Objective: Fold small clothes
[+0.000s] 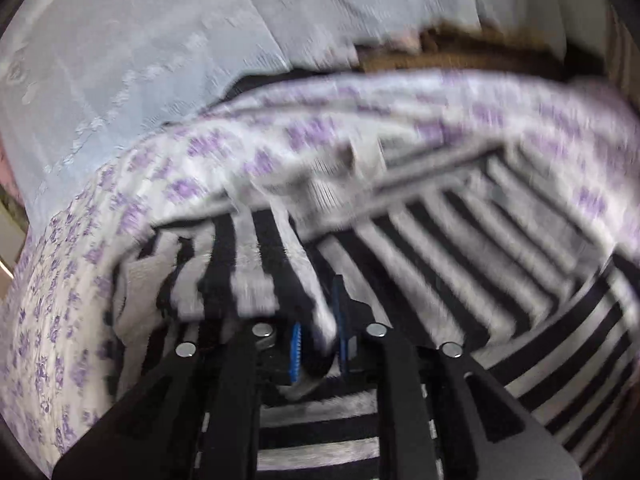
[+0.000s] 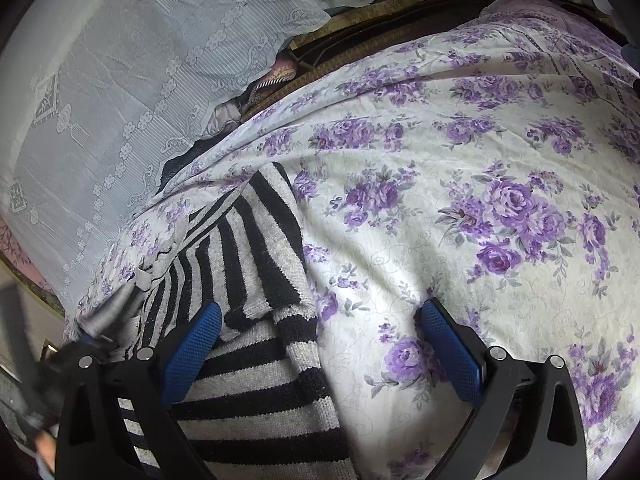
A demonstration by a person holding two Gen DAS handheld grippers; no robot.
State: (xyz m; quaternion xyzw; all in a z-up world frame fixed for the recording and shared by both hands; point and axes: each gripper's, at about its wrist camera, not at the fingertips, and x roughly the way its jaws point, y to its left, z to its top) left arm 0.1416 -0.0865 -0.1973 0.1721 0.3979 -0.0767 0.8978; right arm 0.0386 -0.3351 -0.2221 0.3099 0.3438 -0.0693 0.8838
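Striped garment (image 2: 256,264) on floral bedspread (image 2: 460,208) (no containers)

Open floral bedspread (image 2: 460,220) rightward, lace curtain (image 2: 100,80) seemingly blocking left

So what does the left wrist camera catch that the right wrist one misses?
Only the left view shows the left tool nearly closed, pinching a fold of the striped garment between its blue pads; it is blurred.

Only the right view shows the right tool wide open, holding nothing, one pad over the garment, the other over the sheet, and sharp purple roses.

Both show the black-and-white striped garment lying on the floral sheet, with a pale lace cloth behind.
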